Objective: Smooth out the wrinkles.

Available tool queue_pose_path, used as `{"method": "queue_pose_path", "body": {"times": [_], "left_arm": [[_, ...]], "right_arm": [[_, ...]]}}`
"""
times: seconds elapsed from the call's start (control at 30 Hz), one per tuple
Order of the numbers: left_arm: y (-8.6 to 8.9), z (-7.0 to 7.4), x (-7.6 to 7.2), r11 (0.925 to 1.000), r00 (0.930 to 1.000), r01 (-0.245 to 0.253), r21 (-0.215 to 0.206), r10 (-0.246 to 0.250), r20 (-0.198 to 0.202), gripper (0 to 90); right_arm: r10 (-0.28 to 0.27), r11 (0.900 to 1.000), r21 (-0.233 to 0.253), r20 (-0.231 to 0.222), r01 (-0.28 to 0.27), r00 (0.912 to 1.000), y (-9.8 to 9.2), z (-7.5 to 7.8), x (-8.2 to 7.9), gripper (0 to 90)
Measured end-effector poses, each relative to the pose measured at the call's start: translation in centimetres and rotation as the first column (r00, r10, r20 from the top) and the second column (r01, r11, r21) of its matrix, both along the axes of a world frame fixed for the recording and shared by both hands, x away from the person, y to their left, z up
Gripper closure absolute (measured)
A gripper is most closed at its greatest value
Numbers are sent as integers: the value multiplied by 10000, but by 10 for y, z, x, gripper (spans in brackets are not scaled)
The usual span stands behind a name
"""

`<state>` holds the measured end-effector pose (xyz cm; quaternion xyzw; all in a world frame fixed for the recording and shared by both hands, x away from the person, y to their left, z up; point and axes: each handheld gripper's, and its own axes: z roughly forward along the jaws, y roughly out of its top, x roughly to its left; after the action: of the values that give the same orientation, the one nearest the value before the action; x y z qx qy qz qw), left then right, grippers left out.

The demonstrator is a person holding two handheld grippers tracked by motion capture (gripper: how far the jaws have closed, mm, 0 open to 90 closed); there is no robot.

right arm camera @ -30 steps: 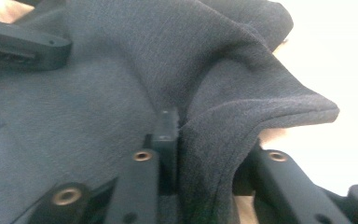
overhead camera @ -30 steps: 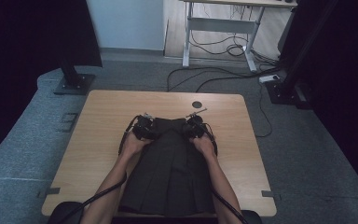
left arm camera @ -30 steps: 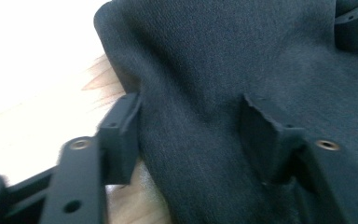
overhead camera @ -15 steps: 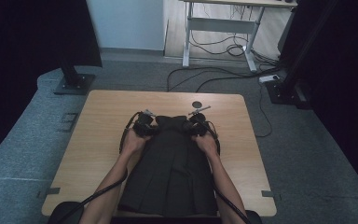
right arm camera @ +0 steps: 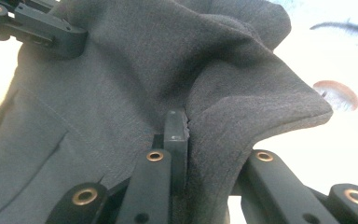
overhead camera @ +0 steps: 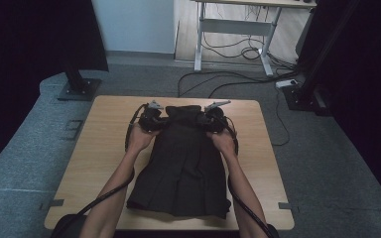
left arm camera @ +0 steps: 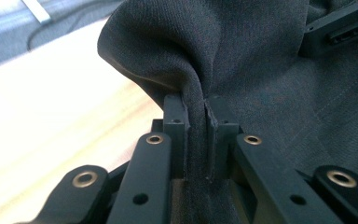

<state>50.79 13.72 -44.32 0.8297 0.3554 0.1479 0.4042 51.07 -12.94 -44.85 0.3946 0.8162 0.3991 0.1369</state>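
Observation:
A dark grey pleated garment [overhead camera: 183,168] lies lengthwise on the wooden table [overhead camera: 109,129], its wide hem near the front edge. My left gripper [overhead camera: 155,119] holds the garment's far left corner, and my right gripper [overhead camera: 209,119] holds the far right corner. In the left gripper view a fold of the grey cloth [left arm camera: 200,116] is pinched between the two black jaws, left gripper [left arm camera: 197,105] shut on it. In the right gripper view the cloth [right arm camera: 242,102] drapes over the right jaw, with the right gripper [right arm camera: 189,119] shut on it.
A round cable hole [right arm camera: 335,93] in the table lies past the garment's far right corner. Beyond the table stand a monitor-stand base [overhead camera: 77,89], a desk frame [overhead camera: 233,44] and loose floor cables [overhead camera: 228,79]. Bare table shows left and right of the garment.
Both grippers have slid away from the person toward the table's far edge, dragging the garment's top with them. The cloth now lies stretched out longer.

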Motion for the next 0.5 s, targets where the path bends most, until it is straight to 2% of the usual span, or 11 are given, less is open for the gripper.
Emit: {"method": "queue_pose_path", "body": {"times": [0.13,0.17,0.23,0.27,0.37,0.43,0.47,0.5], "left_arm": [[2,20,-7,9999,9983,100,11,-100,579,807],[2,20,-7,9999,9983,100,11,-100,579,808],[4,29,-13,9998,9963,179,-16,-177,840,808],[5,33,-16,9997,9952,222,-31,-218,951,808],[9,41,-32,9989,9899,460,-82,-445,1349,809],[10,41,-36,9986,9881,521,-83,-504,1456,809],[12,41,-45,9982,9845,603,-71,-583,1654,810],[12,41,-45,9982,9845,603,-71,-583,1654,810]], "right_arm": [[135,9999,69,448,-138,9989,-1,23,-7,777],[135,9999,69,448,-138,9989,-1,23,-7,777],[299,9995,65,679,-304,9972,-1,34,-12,776],[443,9989,139,899,-457,9950,-2,44,-20,776],[651,9974,218,1119,-680,9916,-4,53,-32,776],[786,9963,239,1267,-822,9888,-4,55,-41,776],[863,9958,197,1348,-897,9871,-4,56,-47,776],[863,9958,197,1348,-897,9871,-4,56,-47,776]]}}
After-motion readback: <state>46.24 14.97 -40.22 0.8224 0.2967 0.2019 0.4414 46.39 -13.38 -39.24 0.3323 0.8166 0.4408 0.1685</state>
